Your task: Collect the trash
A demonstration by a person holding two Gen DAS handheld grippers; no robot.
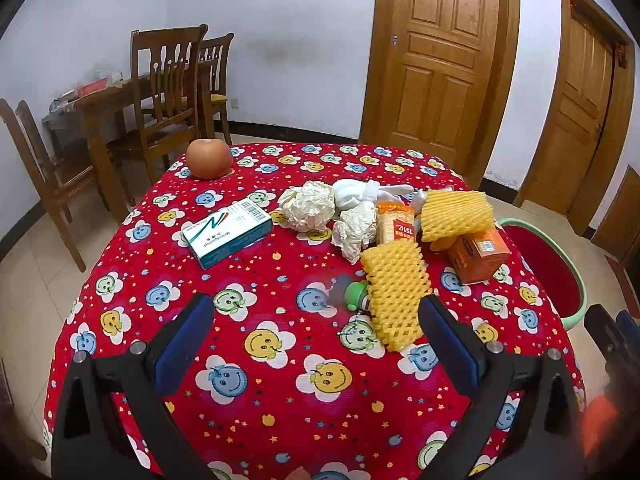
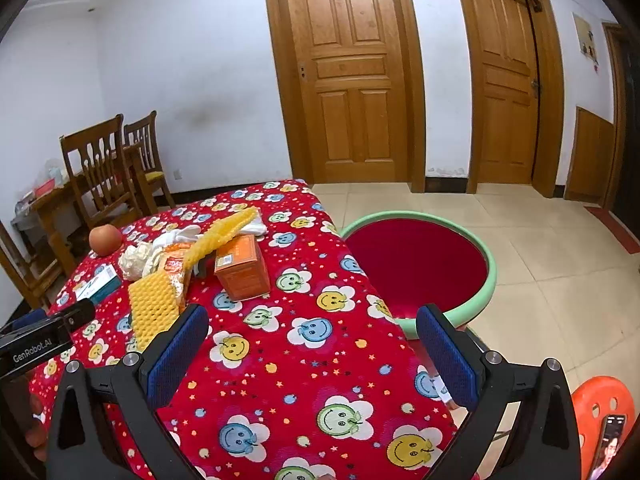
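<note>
Trash: foam net (image 1: pixel 396 292) nearest, paper balls (image 1: pixel 307 205) and boxes (image 1: pixel 478 254) behind, mid-table.
Handling: likely light, soft, springy; pinch across net's narrow middle.
Left gripper (image 1: pixel 316 332): spread, empty, short of net.
Right gripper (image 2: pixel 312 344): spread, empty.
Basin (image 2: pixel 490 280): beside table.

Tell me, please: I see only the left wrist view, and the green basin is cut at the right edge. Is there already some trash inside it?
Observer: The right wrist view shows most of the green basin. The red inside that shows is bare, with no trash.
Operator: Is my right gripper holding something?
Observer: No. The right gripper is open and holds nothing, above the tablecloth near the basin.
Operator: What is the orange blur low on my right?
Observer: An orange stool with a phone lying on it.
</note>
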